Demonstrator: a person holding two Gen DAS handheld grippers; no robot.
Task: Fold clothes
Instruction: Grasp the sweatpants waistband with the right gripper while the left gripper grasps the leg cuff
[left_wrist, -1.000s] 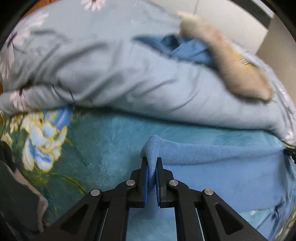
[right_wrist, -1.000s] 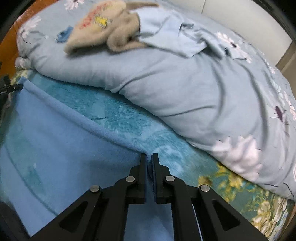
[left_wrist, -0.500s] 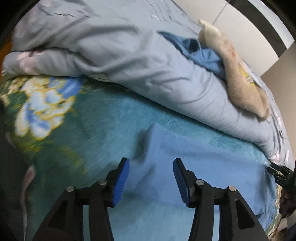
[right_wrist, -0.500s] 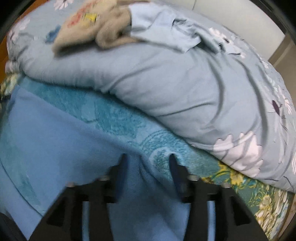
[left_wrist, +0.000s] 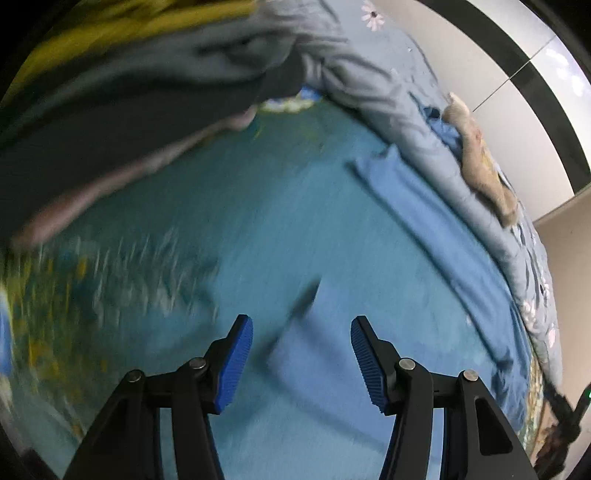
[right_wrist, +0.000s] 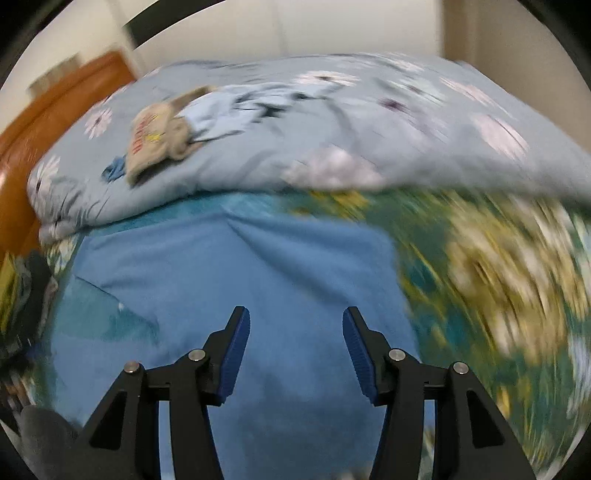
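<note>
A blue garment lies spread flat on the teal floral bedspread; in the left wrist view it stretches along the right side. My left gripper is open and empty, above the garment's near-left edge. My right gripper is open and empty, above the garment's near part. Both views are motion-blurred.
A bunched grey-blue floral duvet lies behind the garment, with a beige plush toy and a light blue cloth on it. Dark clothes are piled at the left. A wooden headboard stands far left.
Both grippers opened and let go of the blue garment's corners, then pulled back and swung. The garment now lies flat on the bed.
</note>
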